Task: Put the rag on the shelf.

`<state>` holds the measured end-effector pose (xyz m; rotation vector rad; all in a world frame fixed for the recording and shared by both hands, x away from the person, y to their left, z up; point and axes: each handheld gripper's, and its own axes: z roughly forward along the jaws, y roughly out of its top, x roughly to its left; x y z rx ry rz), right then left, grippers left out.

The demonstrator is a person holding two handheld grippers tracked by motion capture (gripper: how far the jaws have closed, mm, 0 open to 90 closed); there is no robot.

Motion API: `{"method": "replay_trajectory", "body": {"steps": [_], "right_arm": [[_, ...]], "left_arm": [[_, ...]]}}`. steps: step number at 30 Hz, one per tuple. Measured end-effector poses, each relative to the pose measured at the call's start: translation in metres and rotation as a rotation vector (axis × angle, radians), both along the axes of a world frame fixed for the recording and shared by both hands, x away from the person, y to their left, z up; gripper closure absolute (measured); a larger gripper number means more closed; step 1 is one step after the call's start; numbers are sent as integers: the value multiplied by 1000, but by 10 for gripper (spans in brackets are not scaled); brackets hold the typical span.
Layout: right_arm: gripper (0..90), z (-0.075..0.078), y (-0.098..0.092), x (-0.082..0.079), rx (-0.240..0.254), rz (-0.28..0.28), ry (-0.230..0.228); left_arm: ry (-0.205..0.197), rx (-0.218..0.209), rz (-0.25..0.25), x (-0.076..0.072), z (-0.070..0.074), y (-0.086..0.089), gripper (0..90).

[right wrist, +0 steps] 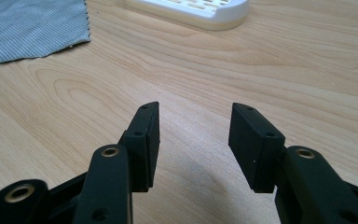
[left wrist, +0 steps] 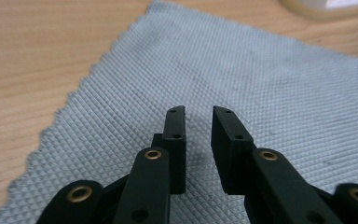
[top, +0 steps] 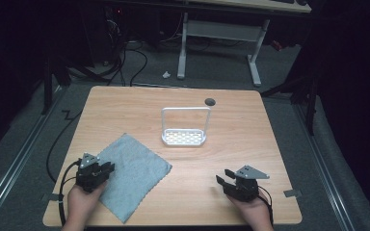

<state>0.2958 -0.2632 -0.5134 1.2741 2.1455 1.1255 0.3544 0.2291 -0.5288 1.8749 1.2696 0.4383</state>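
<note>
Your left gripper (top: 96, 169): slightly parted, empty, over grey cloth (top: 132, 174) near table's (top: 250, 144) front-left corner | right gripper (top: 233, 182): wide apart, empty | risk: shallow pinch slips off cloth.

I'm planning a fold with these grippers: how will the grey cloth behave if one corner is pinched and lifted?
The grey cloth lies flat and thin, so it will probably drape limply rather than hold shape. Its waffle weave should give the left gripper fair grip. It looks light, so it may drag across the smooth table instead of staying put.
</note>
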Motion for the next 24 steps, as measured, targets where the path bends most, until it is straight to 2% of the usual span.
{"method": "replay_trajectory", "body": {"steps": [3, 6, 12, 15, 16, 19, 20, 21, 22, 24], "right_arm": [[539, -1, 0, 0, -7, 2, -3], [539, -1, -1, 0, -4, 4, -2], [535, -1, -1, 0, -1, 9, 4], [534, -2, -1, 0, -2, 13, 5], [534, -1, -1, 0, -2, 12, 4], [533, -1, -1, -1, -2, 11, 1], [533, -1, -1, -1, -1, 11, 1], [534, -1, -1, -1, -3, 12, -1], [534, -1, -1, -1, -2, 11, -1], [534, -1, -1, -1, -1, 12, 0]], "left_arm": [[-26, -26, 8, -4, 6, 3, 769], [-38, -18, 5, -6, 8, 4, 770], [-46, -17, 2, -8, 9, 2, 780], [-37, -23, -10, -9, 10, 1, 795], [-29, -39, -42, -11, 13, -3, 816], [-30, -1, -142, -17, 17, -20, 873], [-14, 12, -187, -19, 18, -27, 898], [18, 20, -242, -20, 17, -35, 898], [44, 42, -288, -21, 16, -43, 898], [47, 106, -353, -26, 14, -57, 898]]}}
